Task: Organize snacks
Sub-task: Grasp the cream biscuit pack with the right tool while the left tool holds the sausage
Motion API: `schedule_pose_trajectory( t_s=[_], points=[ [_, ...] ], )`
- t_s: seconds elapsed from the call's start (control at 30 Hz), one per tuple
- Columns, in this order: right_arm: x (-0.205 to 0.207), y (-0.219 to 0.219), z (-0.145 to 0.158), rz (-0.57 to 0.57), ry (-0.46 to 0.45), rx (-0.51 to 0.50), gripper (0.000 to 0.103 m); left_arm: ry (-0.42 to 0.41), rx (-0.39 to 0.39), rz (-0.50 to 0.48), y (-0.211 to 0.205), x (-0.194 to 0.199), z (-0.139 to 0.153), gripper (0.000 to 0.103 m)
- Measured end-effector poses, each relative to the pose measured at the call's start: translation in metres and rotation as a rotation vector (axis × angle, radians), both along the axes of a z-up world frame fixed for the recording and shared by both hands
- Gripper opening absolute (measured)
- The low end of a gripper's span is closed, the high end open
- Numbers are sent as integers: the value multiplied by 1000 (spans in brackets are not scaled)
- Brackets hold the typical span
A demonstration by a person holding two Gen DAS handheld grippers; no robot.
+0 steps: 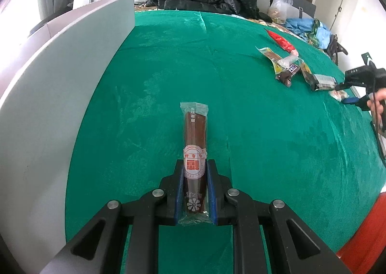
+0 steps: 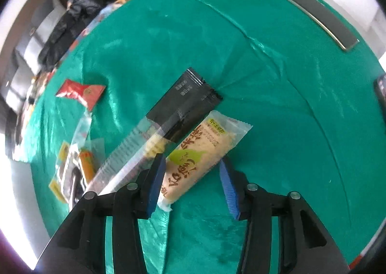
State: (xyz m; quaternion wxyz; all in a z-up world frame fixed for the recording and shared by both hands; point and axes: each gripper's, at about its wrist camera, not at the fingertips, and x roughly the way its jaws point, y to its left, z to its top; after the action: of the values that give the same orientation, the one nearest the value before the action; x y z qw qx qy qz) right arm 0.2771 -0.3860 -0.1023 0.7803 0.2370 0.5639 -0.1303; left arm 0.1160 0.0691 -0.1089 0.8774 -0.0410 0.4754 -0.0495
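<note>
A: Left hand-held gripper (image 1: 195, 178) is pinching the brown snack bar (image 1: 195, 143) by its near end, blue pads (image 1: 179, 192) flat on both long sides. Bar points straight ahead along the fingers, so it should set down lined up with no twisting. It sits over the green worktop (image 1: 265, 129), left-of-centre, near the grey board (image 1: 60, 81) along the left edge. Can't tell if it's touching the cloth or just above it.

B: Right side?

A: Right hand-held gripper (image 2: 193, 178) is spread, straddling the beige snack pack (image 2: 197, 155) at its near half. Nothing clamped yet. Left pad (image 2: 156, 177) is right beside the pack, wedged between it and the black-and-clear packet (image 2: 168, 119) whose edge overlaps the beige pack's far end.

B: Why that approach?

A: My read: wide jaws take the pack across its short axis, at the end free of the overlap.

B: Rest of the pile?

A: Toward the worktop's right edge in the left view: red sachet (image 1: 281, 41), mixed wrappers (image 1: 287, 66) beside it, loosely clustered. Sorting looks early; only 1 bar is away from the cluster.

B: Risk?

A: Closing could snag the black-and-clear packet's film.
</note>
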Motion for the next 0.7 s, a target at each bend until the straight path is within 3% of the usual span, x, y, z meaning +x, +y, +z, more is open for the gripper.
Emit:
schedule_pose_trajectory(
  t_s=[0.1, 0.17, 0.23, 0.27, 0.3, 0.37, 0.47, 0.5, 0.53, 0.57, 0.7],
  points=[
    [-4, 6, -3, 26, -8, -9, 53, -9, 4, -5, -4, 1, 0, 17],
    [-6, 9, -3, 94, -4, -3, 49, -12, 6, -14, -7, 0, 0, 17],
    [-8, 10, -1, 138, -9, 63, 34, -9, -8, -25, -8, -3, 0, 17],
    [-9, 10, 2, 146, -8, 93, 13, -8, -15, -29, -8, -4, 1, 17],
    [-12, 12, 4, 163, 12, 117, 5, -8, -18, -33, -8, -6, 2, 17],
    [-22, 13, 3, 204, 50, 157, 5, -12, -17, -36, -8, -10, 3, 17],
    [-31, 12, 7, 200, 62, 96, 17, -9, -28, -33, -8, -11, 2, 17],
    [-29, 7, 8, 175, 48, 81, 44, -8, -32, -32, -9, -11, 2, 17],
    [-29, 3, 10, 141, 28, 81, 58, -9, -31, -34, -10, -11, 2, 17],
    [-27, -2, 11, 83, -1, 90, 63, -13, -26, -41, -13, -13, 3, 17],
    [-3, 3, -1, 23, 2, 107, 62, -14, -12, -57, -17, -15, 4, 17]
  ],
)
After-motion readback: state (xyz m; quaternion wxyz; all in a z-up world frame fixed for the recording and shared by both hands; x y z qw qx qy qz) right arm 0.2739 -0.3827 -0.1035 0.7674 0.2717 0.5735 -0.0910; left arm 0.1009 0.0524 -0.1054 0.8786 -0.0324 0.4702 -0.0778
